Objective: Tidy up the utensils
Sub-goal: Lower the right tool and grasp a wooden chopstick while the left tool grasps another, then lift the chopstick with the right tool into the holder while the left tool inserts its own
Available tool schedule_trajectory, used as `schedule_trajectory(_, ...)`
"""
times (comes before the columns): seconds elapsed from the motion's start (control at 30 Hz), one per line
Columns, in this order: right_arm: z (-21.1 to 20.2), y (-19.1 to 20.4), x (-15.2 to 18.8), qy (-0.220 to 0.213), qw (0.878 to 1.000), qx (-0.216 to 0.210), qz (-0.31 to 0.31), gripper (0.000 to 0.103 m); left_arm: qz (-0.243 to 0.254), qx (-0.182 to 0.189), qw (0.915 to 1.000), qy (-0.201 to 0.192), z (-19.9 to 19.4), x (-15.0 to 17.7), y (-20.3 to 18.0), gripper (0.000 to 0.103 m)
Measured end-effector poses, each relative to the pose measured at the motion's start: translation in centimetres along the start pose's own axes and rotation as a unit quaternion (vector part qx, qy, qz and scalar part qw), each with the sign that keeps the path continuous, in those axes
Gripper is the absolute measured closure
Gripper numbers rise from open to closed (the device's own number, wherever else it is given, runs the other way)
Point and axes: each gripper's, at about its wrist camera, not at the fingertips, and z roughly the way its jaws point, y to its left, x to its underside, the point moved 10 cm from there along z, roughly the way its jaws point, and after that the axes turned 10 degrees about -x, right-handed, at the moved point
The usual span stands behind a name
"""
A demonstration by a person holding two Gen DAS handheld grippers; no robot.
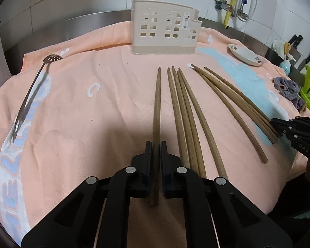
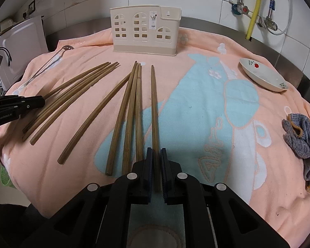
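Left gripper clamped on one wooden chopstick, tip aimed twd beige utensil holder at back of peach towel. Right gripper pinching another chopstick. Other chopsticks loose on towel btwn both. Slotted spoon far left.

right tool: clamped on one chopstick | holder: upright behind

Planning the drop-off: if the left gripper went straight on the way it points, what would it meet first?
Probably the towel, since the left gripper, shut on a chopstick, points downward; the beige holder stands further along that line.
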Motion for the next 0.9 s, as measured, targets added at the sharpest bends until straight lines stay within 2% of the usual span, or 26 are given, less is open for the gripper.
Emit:
schedule_trajectory(0.27,-0.6,0.3,-0.3,-0.010,1.000,0.001,0.002,0.096,-0.003,0.002,1.0000,-0.009,-0.6,-0.2,0.2,0.097)
schedule_trajectory(0.5,-3.2,0.9,-2.7,-0.046,0.999,0.002,-0.011,0.096,-0.008,0.003,0.9997,-0.025,-1.8,-0.9,0.6,0.097)
schedule_trajectory(0.9,-9.1,2.4,-12.7,-0.139,0.989,-0.010,-0.050,0.096,-0.006,0.012,0.9965,-0.082,-5.6,-6.0,0.6,0.097)
